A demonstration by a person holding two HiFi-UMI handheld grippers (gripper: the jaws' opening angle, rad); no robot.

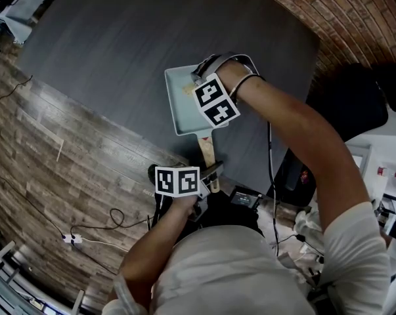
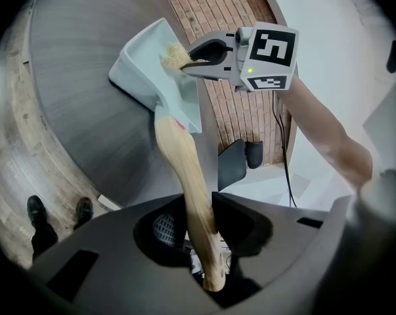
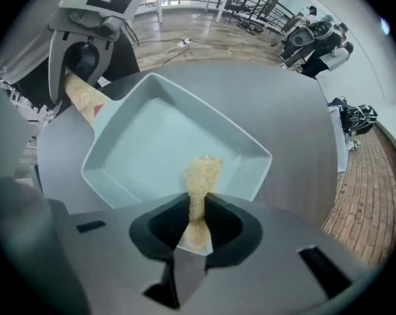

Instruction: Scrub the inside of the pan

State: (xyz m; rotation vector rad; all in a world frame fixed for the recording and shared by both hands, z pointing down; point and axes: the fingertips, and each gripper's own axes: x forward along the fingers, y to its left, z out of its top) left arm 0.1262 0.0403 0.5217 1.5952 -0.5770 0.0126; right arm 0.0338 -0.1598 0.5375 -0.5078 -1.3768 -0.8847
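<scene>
a pale blue-green square pan (image 1: 179, 100) sits over the dark grey table (image 1: 119, 38), near the edge closest to the person, and its wooden handle (image 1: 207, 151) points back toward them past that edge. whether the pan's base rests flat on the table cannot be told. the left gripper (image 1: 211, 176) is clenched on the wooden handle near its free end; in the left gripper view the handle (image 2: 184, 169) runs up from between the two jaws, with both pads pressed against its sides, to the pan (image 2: 142, 64) beyond. the right gripper (image 1: 196, 84) hangs over the pan with its marker cube facing up. its jaws are closed tight on a tan, fibrous scrubber (image 3: 201, 176), pinched narrow where the pads meet it and fluffing out past the fingertips. the loose end of the scrubber reaches inside the pan (image 3: 158, 143), close to the wall nearest the right gripper, and seems to touch the pan's floor there. from the left gripper view the scrubber (image 2: 175, 56) shows at the pan's far rim, held by the right gripper (image 2: 198, 56). the pan's inside looks plain and pale. wood flooring (image 1: 53, 149) lies beside the table, and brick (image 1: 355, 18) beyond it.
</scene>
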